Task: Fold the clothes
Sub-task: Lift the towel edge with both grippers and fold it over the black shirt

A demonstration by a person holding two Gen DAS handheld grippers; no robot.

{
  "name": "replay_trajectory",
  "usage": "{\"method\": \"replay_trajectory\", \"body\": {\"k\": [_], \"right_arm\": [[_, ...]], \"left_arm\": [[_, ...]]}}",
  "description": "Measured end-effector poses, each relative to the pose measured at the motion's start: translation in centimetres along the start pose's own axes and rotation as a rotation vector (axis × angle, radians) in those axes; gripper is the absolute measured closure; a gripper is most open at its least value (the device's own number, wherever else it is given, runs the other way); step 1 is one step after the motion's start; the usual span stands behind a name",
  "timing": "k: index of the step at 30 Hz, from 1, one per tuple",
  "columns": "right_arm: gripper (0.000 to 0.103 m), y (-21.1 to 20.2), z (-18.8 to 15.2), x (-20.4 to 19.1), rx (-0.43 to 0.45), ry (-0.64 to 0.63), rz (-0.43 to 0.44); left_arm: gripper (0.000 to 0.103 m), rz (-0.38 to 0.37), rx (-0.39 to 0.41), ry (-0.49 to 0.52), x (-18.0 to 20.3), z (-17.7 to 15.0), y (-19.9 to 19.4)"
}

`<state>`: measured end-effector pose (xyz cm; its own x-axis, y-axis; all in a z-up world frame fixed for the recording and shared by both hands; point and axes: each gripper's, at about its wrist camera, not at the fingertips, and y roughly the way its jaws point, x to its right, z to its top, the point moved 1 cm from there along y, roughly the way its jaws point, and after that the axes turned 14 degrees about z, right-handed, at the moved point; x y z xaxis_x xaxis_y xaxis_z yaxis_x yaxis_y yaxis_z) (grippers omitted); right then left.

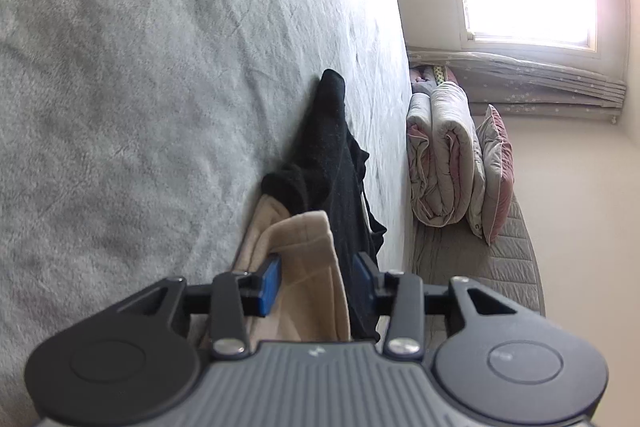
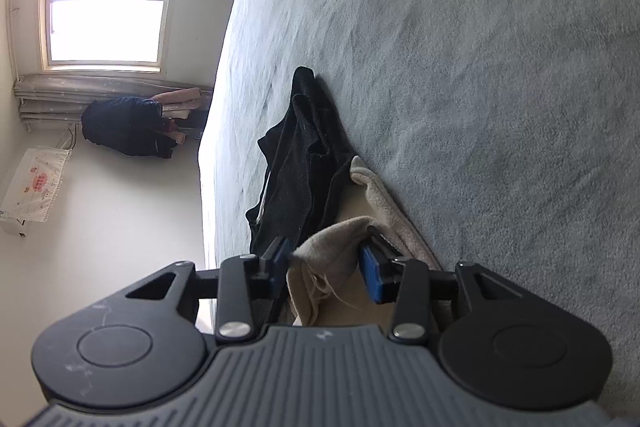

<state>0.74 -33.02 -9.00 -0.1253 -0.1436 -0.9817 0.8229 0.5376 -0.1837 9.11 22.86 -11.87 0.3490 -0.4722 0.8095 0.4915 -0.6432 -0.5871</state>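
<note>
My left gripper and right gripper are both parted, pads slack around beige cloth. It lies with black cloth near the bed's edge.

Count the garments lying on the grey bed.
2. A beige garment lies nearest, between the left gripper's open jaws; a black garment lies just beyond it, overlapping it. Others may be hidden underneath.

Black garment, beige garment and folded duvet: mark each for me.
Black garment [image 1: 336, 151]: left wrist view, its middle.
Beige garment [image 2: 332, 247]: right wrist view, raised fold between the open jaws.
Folded duvet [image 1: 444, 155]: left wrist view, its outer roll.
</note>
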Motion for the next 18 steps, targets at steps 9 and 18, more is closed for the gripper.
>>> {"method": "replay_trajectory", "body": {"k": [9,18], "right_arm": [[0.055,-1.9,-0.3,-1.5,0.168,-0.151,-0.106],[0.055,1.7,-2.4,-3.7,0.149,-0.517,-0.269]], "left_arm": [[0.051,0.118,0.158,0.12,1.4,0.3,-1.7],[0.056,0.295,0.294,0.542,5.1,-1.9,-1.4]]}}
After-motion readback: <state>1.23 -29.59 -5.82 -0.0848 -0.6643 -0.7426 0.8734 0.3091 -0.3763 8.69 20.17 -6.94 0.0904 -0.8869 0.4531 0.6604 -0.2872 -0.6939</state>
